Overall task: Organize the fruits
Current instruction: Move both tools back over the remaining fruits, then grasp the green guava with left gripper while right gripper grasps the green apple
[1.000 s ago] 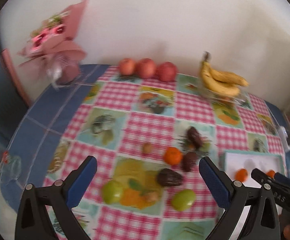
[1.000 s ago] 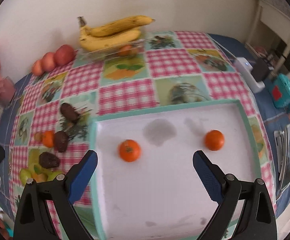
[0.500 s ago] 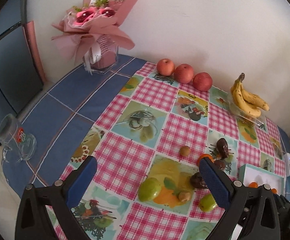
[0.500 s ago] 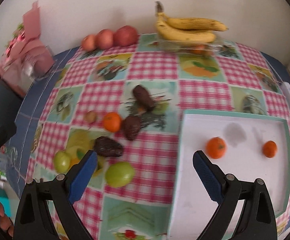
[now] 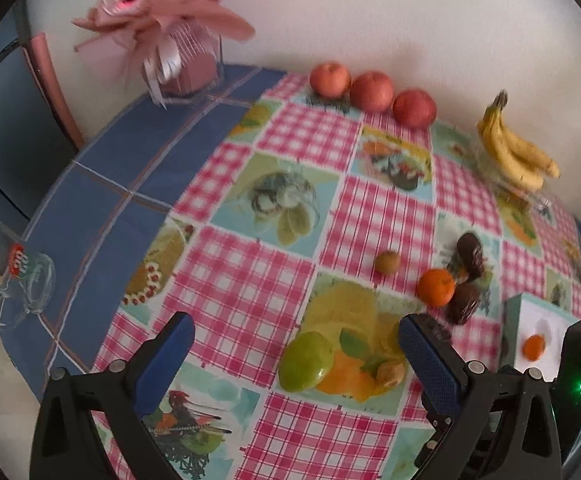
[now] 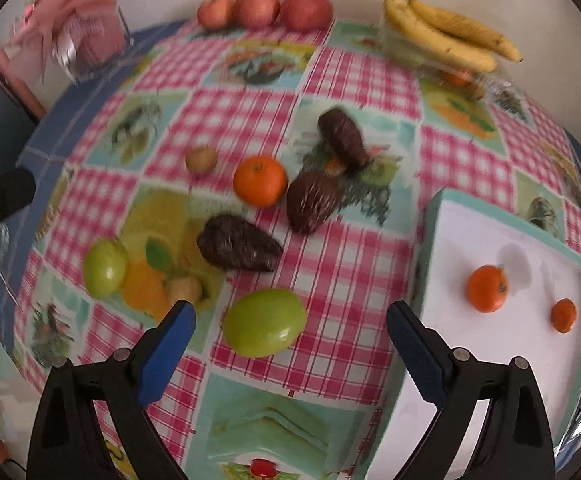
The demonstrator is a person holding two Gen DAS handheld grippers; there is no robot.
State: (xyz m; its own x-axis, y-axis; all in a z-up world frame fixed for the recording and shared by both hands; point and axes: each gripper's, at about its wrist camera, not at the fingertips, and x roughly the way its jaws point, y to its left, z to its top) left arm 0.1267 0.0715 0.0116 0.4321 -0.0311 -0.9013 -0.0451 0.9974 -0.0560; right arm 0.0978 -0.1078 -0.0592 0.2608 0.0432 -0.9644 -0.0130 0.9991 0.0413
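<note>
With both the right gripper point(image 6: 290, 344) and left gripper point(image 5: 294, 352) spread wide and empty, we judge the green fruit point(image 6: 264, 323) lying on the tablecloth point(image 6: 330, 248) just ahead of the right one firm, smooth, slippery, best pinched across its middle

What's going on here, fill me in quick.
A person is sorting fruit with two handheld tongs. Both the left tongs and the right tongs are open and hold nothing. Two oranges already sit in the white tray. A third orange, two green fruits, three dark brown fruits and two small brownish ones lie loose on the checked tablecloth. The right tongs hang just above the nearer green fruit.
</note>
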